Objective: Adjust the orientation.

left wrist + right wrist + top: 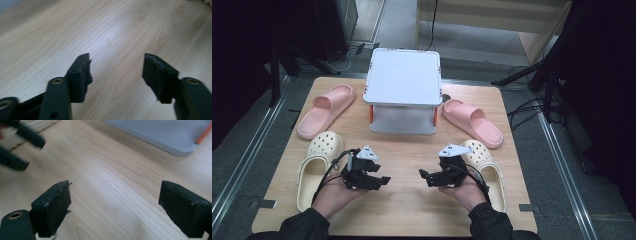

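Wooden table [407,200] on grey floor, cream clogs [314,167] beside both hands, left gripper [382,181] and right gripper [424,175] wide open, holding nothing

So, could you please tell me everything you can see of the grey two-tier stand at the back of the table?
The grey stand has a flat, square top with rounded corners and a lower shelf beneath, joined by orange-red corner posts. It looks like plastic. It stands upright at the far middle of the wooden table, between two pink slides; both tiers look bare.

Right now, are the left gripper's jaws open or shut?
Open: the left gripper shows bare light wooden table between its spread jaws, nothing held.
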`<state>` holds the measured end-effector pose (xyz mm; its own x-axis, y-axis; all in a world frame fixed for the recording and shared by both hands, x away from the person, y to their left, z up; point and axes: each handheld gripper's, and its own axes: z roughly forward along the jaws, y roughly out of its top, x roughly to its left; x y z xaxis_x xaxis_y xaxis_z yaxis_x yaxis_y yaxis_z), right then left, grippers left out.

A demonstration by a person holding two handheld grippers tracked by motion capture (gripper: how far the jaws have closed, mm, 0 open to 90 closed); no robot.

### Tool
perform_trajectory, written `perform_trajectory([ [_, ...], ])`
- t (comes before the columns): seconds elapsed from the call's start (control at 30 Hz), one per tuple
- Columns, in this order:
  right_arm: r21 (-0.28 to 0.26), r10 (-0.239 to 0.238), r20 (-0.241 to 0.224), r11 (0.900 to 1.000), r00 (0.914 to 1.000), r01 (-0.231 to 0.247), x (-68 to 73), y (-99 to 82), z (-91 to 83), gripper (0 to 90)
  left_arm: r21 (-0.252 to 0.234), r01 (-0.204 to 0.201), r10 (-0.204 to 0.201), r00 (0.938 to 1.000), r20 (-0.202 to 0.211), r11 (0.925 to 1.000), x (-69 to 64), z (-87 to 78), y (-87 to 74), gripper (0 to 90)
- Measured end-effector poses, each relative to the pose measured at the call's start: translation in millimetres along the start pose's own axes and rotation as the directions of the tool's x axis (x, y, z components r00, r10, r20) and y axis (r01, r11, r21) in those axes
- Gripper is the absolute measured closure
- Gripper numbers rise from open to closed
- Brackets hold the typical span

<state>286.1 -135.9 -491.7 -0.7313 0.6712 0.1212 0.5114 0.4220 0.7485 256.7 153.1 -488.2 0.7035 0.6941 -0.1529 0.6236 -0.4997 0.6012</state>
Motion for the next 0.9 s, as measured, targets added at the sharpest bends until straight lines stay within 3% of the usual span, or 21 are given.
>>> perform_trajectory([
  [0.07,-0.004,-0.013,-0.05,0.9999,0.9987,0.013,0.1,1.9,-3.4,13.7,0.011,0.0,0.0,0.9998,0.019,0.9999,3.4,-2.6,-1.4,25.4],
  [0.13,0.0,-0.019,-0.044,0.9998,0.9988,0.019,1.2,3.8,-3.9,14.3,0.015,-0.003,0.003,0.9998,0.021,0.9999,5.1,-4.2,-2.0,25.3],
  [0.2,0.012,-0.08,-0.015,0.9967,0.9966,0.081,6.8,6.5,-5.3,22.3,-0.027,-0.002,0.003,0.9997,0.023,0.9996,7.3,-11.7,-2.0,30.8],
  [0.23,0.012,-0.08,-0.015,0.9967,0.9966,0.081,6.8,6.5,-5.3,22.3,-0.027,-0.002,0.003,0.9997,0.023,0.9996,7.3,-11.7,-2.0,38.1],
  [0.27,0.022,-0.09,-0.007,0.9957,0.9959,0.09,8.1,6.9,-5.9,24.8,-0.042,0.005,-0.004,0.9999,0.014,0.9991,7.5,-14.7,-2.6,38.1],
  [0.3,0.041,-0.084,-0.01,0.9956,0.9964,0.084,8.7,7.1,-5.8,30.9,-0.033,0.037,-0.037,0.9992,0.013,0.9988,10.0,-17.6,-2.9,53.3],
  [0.37,0.049,-0.074,-0.012,0.996,0.9972,0.074,8.3,7.8,-6.0,34.6,-0.032,0.055,-0.054,0.9983,0.024,0.998,12.1,-19.0,-3.7,58.8],
  [0.5,0.045,-0.061,-0.024,0.997,0.9978,0.062,8.0,9.3,-7.4,38.5,-0.024,0.05,-0.049,0.9987,0.01,0.9985,13.0,-20.5,-4.1,62.0],
  [0.6,0.039,-0.082,-0.024,0.9958,0.9964,0.082,7.5,10.4,-9.2,42.4,-0.02,0.048,-0.048,0.9988,0.002,0.9986,12.5,-21.3,-4.0,62.3],
  [0.73,0.077,-0.065,-0.052,0.9946,0.9965,0.069,5.4,12.9,-6.3,43.0,-0.009,0.066,-0.066,0.9978,0.008,0.9978,13.7,-23.7,-3.5,58.3],
  [0.8,0.086,-0.061,-0.053,0.9941,0.9967,0.065,5.3,13.4,-5.5,42.3,-0.011,0.073,-0.073,0.9973,0.01,0.9972,13.6,-24.6,-3.7,60.6],
  [0.9,0.109,-0.088,-0.039,0.9898,0.9954,0.092,5.4,14.5,-2.3,40.8,-0.03,0.08,-0.079,0.9968,0.005,0.9964,13.2,-31.8,-5.3,62.0],
])
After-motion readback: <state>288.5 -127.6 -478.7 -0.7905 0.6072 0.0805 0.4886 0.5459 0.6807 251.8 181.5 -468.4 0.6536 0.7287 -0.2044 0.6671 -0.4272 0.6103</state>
